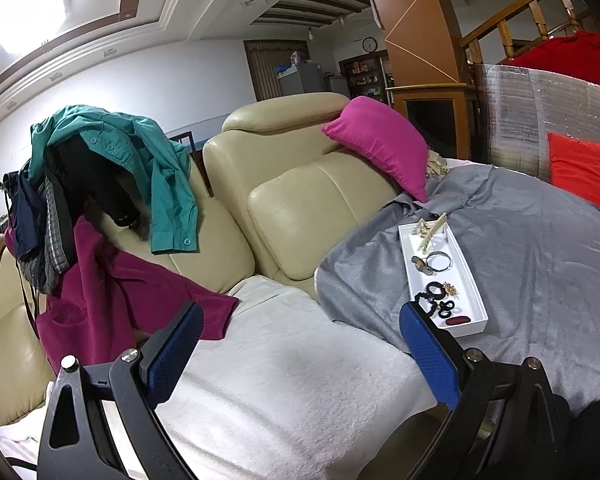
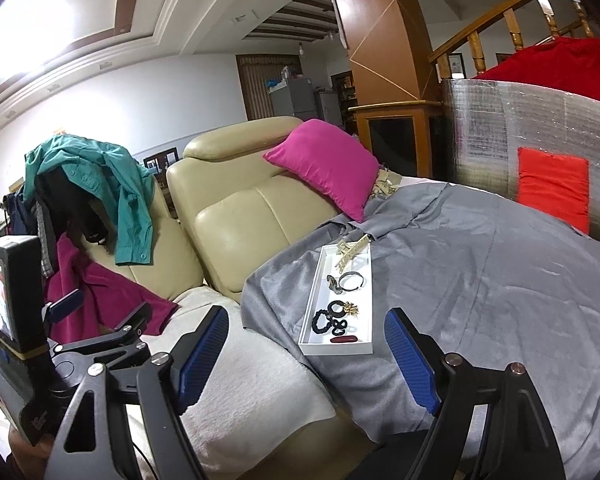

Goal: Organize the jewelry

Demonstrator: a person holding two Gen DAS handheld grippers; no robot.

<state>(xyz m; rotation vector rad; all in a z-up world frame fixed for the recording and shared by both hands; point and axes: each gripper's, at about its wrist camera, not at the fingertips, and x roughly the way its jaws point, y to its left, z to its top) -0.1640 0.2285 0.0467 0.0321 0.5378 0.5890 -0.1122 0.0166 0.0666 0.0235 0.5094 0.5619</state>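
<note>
A white tray [image 1: 472, 280] lies on a grey cloth [image 1: 540, 264]. In it are a beige hair clip [image 1: 430, 230], a silver bangle [image 1: 438, 261], black hair ties [image 1: 436, 300], a gold brooch [image 1: 451, 289] and a dark red clip [image 1: 458, 320]. My left gripper [image 1: 302, 332] is open and empty, low in front of the tray, above a white towel. The right wrist view shows the tray [image 2: 362, 346], hair clip [image 2: 350, 257], bangle [image 2: 352, 281], hair ties [image 2: 332, 318] and red clip [image 2: 343, 339]. My right gripper [image 2: 306, 340] is open and empty, just short of the tray.
A beige leather sofa [image 1: 300, 200] holds a pink cushion [image 1: 384, 140], a teal shirt [image 1: 140, 152] and a magenta garment [image 1: 112, 280]. A white towel [image 1: 292, 380] covers the seat. A silver foil panel [image 1: 540, 120] stands at the right. The left gripper's body [image 2: 16, 320] shows in the right view.
</note>
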